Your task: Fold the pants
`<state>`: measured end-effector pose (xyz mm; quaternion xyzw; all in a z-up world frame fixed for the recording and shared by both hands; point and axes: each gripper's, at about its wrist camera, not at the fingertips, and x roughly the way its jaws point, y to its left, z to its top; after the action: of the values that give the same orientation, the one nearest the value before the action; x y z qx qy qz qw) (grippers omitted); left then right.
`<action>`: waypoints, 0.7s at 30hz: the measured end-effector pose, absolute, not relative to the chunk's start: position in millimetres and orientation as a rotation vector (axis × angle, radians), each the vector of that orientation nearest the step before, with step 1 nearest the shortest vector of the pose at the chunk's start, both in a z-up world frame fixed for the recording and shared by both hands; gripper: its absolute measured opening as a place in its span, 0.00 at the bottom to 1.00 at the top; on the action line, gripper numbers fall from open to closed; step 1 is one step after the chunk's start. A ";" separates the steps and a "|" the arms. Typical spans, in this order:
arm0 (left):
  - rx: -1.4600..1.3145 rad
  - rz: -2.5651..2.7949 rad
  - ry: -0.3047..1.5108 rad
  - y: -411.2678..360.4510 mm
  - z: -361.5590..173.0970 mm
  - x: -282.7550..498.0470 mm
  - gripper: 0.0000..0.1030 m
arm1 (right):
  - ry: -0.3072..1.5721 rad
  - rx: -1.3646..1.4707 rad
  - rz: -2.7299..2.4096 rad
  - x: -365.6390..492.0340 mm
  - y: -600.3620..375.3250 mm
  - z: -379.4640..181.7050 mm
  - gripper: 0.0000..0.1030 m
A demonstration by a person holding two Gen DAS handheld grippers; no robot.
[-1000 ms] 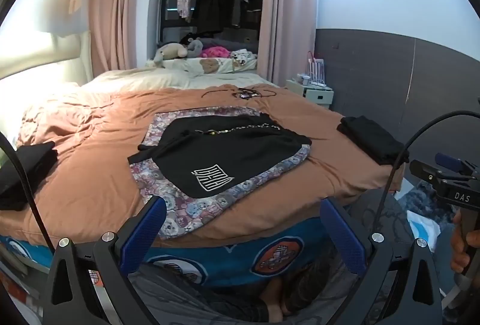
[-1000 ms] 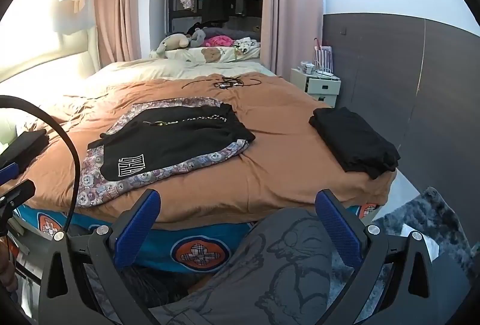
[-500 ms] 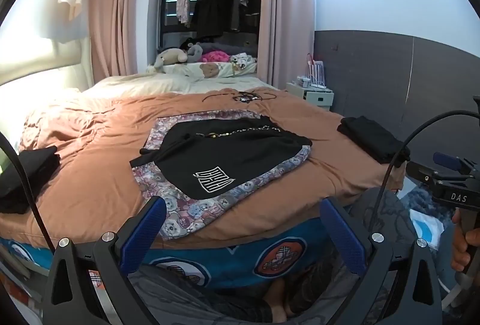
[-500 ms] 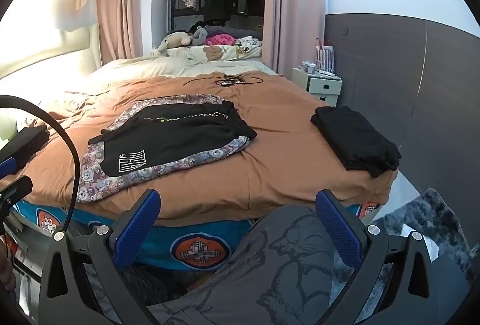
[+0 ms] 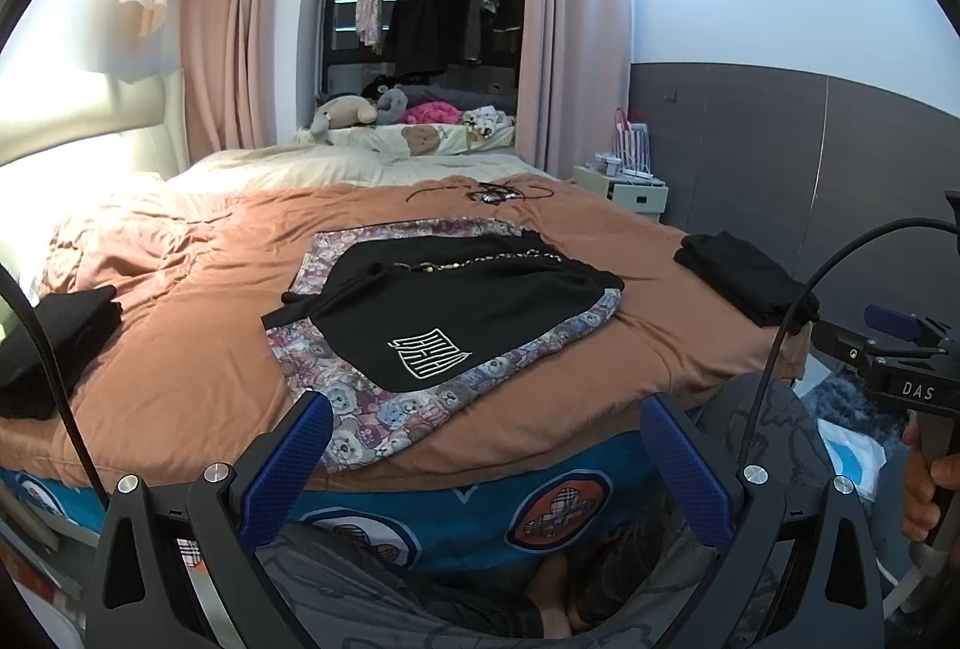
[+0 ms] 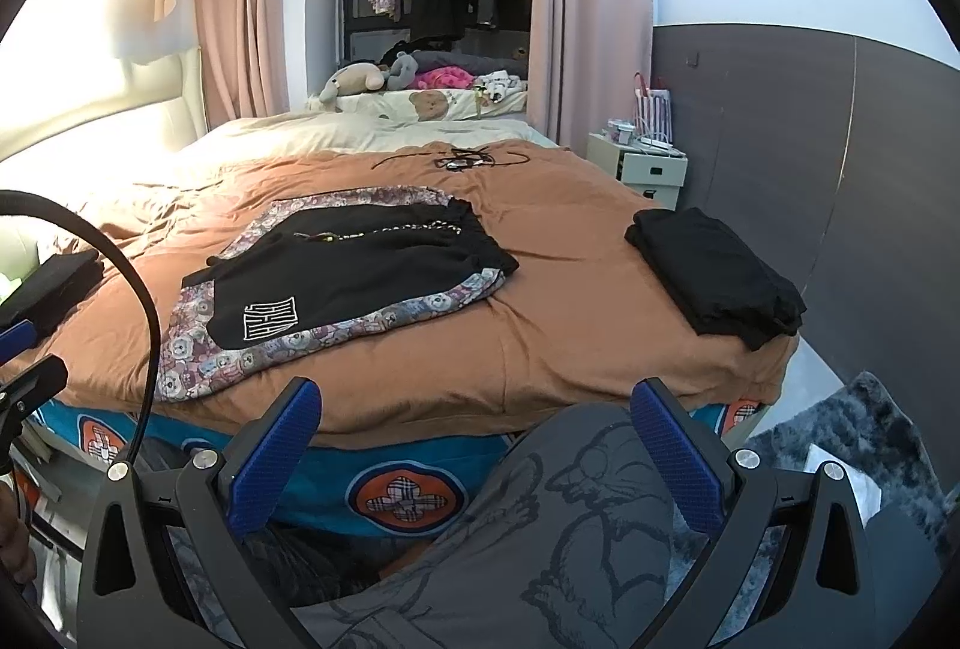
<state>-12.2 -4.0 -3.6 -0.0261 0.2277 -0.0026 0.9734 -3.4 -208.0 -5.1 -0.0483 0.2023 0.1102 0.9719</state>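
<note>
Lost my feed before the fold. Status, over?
Left tongs and right tongs open, empty, short of the bed. Black pants flat on bear mat, untouched. Nothing in the way.

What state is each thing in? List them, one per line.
Left claw: open, empty.
Right claw: open, empty.
Black pants: spread flat on patterned mat, unfolded.
Black stack: folded, right bed edge.
Curtains: drawn open.

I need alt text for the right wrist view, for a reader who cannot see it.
Black pants with a white logo lie spread on a teddy-bear print cloth on a brown-covered bed. The open right tongs hover before the bed edge; a folded black stack sits at right.
</note>
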 end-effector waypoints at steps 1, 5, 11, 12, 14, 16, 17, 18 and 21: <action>-0.054 -0.005 0.459 -3.8 -3.9 -13.1 1.00 | 0.407 -0.097 0.222 -3.9 -208.6 -4.6 1.00; -0.060 -0.007 0.460 -3.3 -4.1 -14.9 1.00 | 0.399 -0.099 0.220 -6.7 -203.9 -3.5 1.00; -0.062 -0.009 0.446 -4.7 -2.3 -18.8 1.00 | 0.384 -0.096 0.216 -13.7 -206.2 -1.7 1.00; -0.059 -0.008 0.445 -5.7 -2.7 -19.9 1.00 | 0.380 -0.097 0.214 -15.2 -206.6 -1.3 1.00; -0.059 -0.008 0.445 -6.5 -3.0 -20.3 1.00 | 0.372 -0.099 0.213 -17.8 -208.5 -1.6 1.00; -0.061 -0.010 0.446 -7.9 -4.0 -21.2 1.00 | 0.370 -0.098 0.211 -19.8 -209.9 -2.1 1.00; -0.062 -0.012 0.446 -8.1 -4.3 -21.2 1.00 | 0.371 -0.097 0.210 -20.2 -210.5 -2.7 1.00; -0.063 -0.011 0.445 -8.0 -5.3 -22.8 1.00 | 0.371 -0.096 0.209 -19.6 -210.8 -2.8 1.00; -0.068 -0.016 0.447 -8.0 -5.8 -23.9 1.00 | 0.371 -0.093 0.206 -19.5 -213.1 -3.1 1.00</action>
<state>-23.9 -8.0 -5.8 -0.0339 0.2215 -0.0080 0.9745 -19.5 -213.2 -3.1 -0.0462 0.1839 0.1024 0.9765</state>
